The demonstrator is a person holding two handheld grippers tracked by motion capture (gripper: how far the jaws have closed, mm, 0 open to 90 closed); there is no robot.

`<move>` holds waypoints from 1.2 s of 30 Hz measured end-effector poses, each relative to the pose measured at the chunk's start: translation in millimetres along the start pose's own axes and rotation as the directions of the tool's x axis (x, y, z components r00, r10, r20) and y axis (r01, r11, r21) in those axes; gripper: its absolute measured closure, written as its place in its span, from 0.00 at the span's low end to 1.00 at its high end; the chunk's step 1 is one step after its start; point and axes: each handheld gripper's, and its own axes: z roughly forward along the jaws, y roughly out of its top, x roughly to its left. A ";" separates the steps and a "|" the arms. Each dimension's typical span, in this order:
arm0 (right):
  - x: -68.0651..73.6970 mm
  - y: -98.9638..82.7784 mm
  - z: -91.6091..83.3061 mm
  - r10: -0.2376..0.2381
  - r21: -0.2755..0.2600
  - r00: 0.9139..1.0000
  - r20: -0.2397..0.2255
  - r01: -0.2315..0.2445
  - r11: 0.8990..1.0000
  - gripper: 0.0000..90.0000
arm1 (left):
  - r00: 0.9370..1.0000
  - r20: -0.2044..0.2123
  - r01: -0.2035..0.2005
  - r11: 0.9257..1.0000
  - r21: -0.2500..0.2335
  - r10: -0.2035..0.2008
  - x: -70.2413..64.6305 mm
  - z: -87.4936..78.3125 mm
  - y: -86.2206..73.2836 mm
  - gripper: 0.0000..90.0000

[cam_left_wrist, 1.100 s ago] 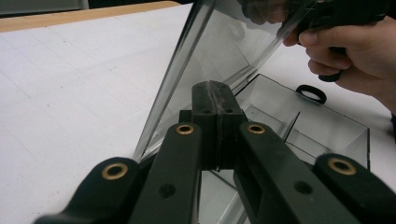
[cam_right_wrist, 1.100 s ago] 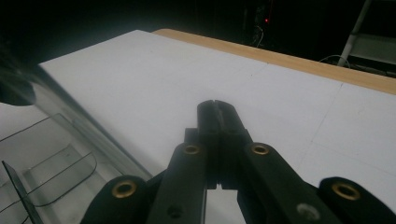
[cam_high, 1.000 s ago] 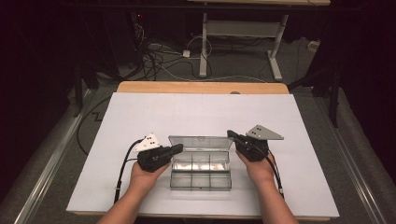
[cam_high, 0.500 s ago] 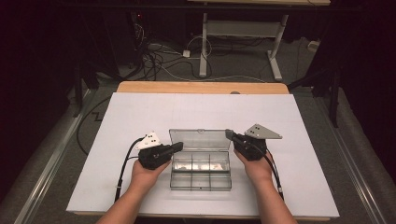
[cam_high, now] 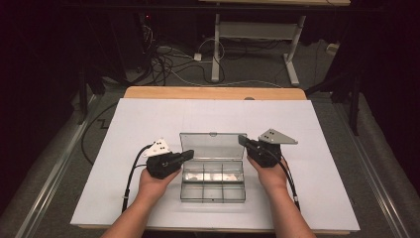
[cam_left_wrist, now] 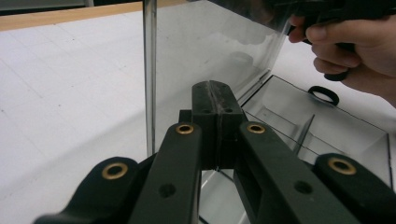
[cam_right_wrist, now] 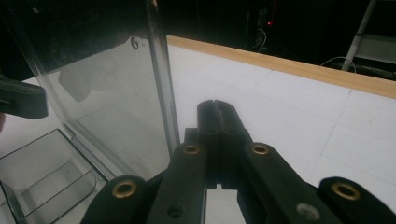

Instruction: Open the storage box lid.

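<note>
We have the clear compartment box [cam_high: 213, 181] mid-table between our hands, its lid [cam_high: 211, 146] raised and running left to right. The left gripper [cam_high: 187, 155] and right gripper [cam_high: 243, 141], jaws pressed together and empty, flank the lid's ends.

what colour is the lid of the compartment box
Clear, smoke-tinted plastic lid, standing open; the left gripper view shows it best.

This is looking like a lab: cables [cam_high: 163, 62] are trailing over the dim floor behind a white-covered surface [cam_high: 213, 114], beside desk legs [cam_high: 216, 49].
</note>
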 end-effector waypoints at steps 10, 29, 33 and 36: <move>-1.5 -0.4 4.8 0.012 0.003 1.000 -0.001 -0.012 1.000 1.00 | 0.997 -0.069 0.028 0.999 -0.033 -0.030 12.1 -26.6 -7.9 0.97; -4.3 -0.8 8.7 0.020 0.023 1.000 0.011 -0.020 1.000 1.00 | 0.994 -0.089 0.069 0.997 -0.016 -0.070 36.2 12.1 18.6 0.97; -6.3 -0.5 10.6 0.018 0.028 1.000 0.013 -0.019 0.999 1.00 | 0.994 -0.088 0.068 0.998 -0.014 -0.068 36.8 14.0 19.6 0.97; -7.2 0.0 12.2 0.018 0.033 1.000 0.018 -0.018 0.999 1.00 | 0.993 -0.093 0.067 0.998 -0.010 -0.068 38.0 15.3 20.0 0.97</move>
